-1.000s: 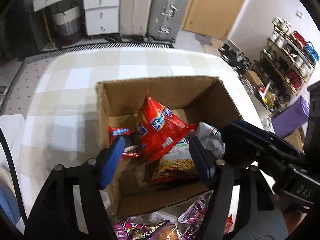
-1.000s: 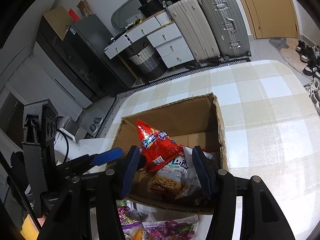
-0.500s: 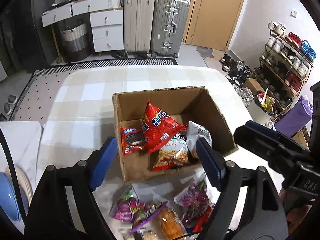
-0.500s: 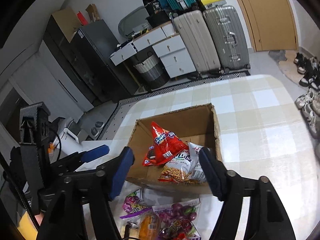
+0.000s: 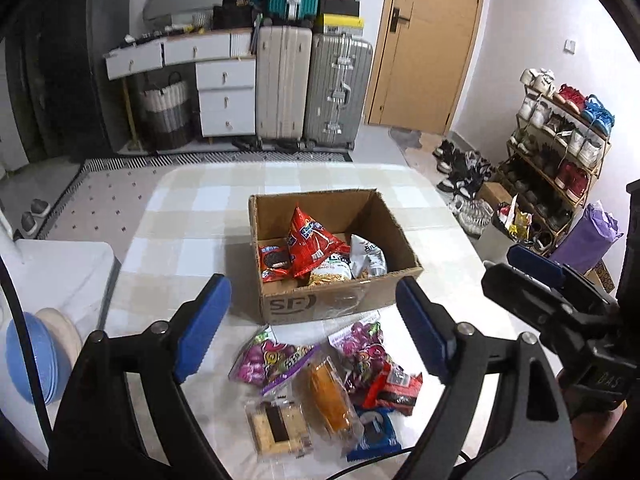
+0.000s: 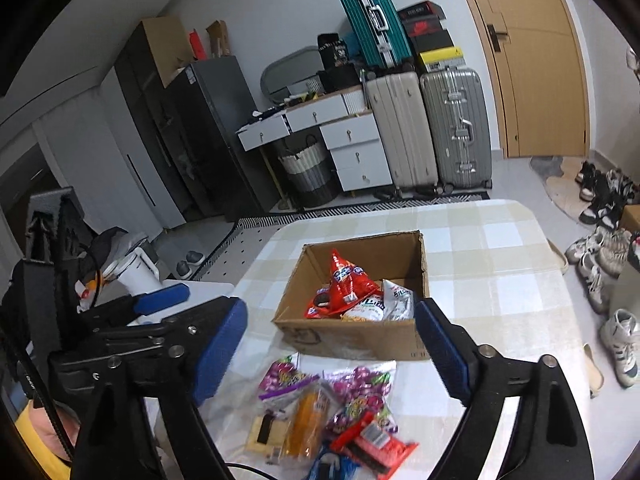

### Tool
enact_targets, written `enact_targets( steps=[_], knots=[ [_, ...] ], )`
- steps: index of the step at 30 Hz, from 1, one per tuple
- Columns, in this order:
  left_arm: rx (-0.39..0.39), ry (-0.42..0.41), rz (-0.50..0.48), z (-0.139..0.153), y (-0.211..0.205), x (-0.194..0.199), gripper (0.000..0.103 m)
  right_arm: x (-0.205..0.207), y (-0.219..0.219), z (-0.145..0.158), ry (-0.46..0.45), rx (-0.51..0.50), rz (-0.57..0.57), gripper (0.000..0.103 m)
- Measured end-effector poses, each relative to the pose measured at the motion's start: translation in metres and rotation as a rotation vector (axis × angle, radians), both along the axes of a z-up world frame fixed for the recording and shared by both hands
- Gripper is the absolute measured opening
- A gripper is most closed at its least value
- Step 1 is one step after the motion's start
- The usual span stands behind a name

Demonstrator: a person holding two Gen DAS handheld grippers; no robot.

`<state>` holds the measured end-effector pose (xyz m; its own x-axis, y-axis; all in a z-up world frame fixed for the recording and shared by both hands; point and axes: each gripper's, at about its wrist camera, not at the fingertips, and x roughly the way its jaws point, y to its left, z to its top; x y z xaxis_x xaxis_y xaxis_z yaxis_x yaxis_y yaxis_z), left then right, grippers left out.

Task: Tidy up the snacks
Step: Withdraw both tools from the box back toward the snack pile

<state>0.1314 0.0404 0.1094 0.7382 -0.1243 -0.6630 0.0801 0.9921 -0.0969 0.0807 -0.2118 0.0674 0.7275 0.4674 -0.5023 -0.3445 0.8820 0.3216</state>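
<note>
The snacks (image 5: 320,380), shiny crinkled plastic packets, lay in a loose pile on the checked desk (image 5: 192,240), just before the brown cardboard box (image 5: 340,300) holding more packets. My left gripper (image 5: 316,328) and right gripper (image 6: 332,348) were opening, both empty.

Right gripper (image 6: 332,344) jaws opening, nothing between them; cardboard box (image 6: 352,334) of snacks just ahead, loose snack packets (image 6: 332,412) below (some blurred), left gripper (image 6: 160,300) at left.

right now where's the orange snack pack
In the left wrist view, the orange snack pack lies in the loose pile on the table, before the cardboard box, beside the cracker pack.
</note>
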Motion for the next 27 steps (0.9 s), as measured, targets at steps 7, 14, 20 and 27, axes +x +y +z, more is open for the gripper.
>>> enact_targets(
  steps=[7,14,20,27],
  knots=[
    [-0.003,-0.086,0.038,0.021,-0.002,-0.076,0.102,-0.058,-0.001,0.003,-0.066,0.005,0.004,0.101],
    [0.030,-0.198,0.083,0.012,0.000,-0.152,0.102,-0.082,-0.003,-0.012,-0.074,0.014,0.015,0.101],
    [0.028,-0.221,0.155,-0.025,0.008,-0.172,0.102,-0.091,0.000,-0.029,-0.156,-0.058,-0.003,0.101],
    [-0.029,-0.157,0.213,-0.077,0.034,-0.136,0.102,-0.085,0.008,-0.065,-0.196,-0.106,0.010,0.101]
  ],
)
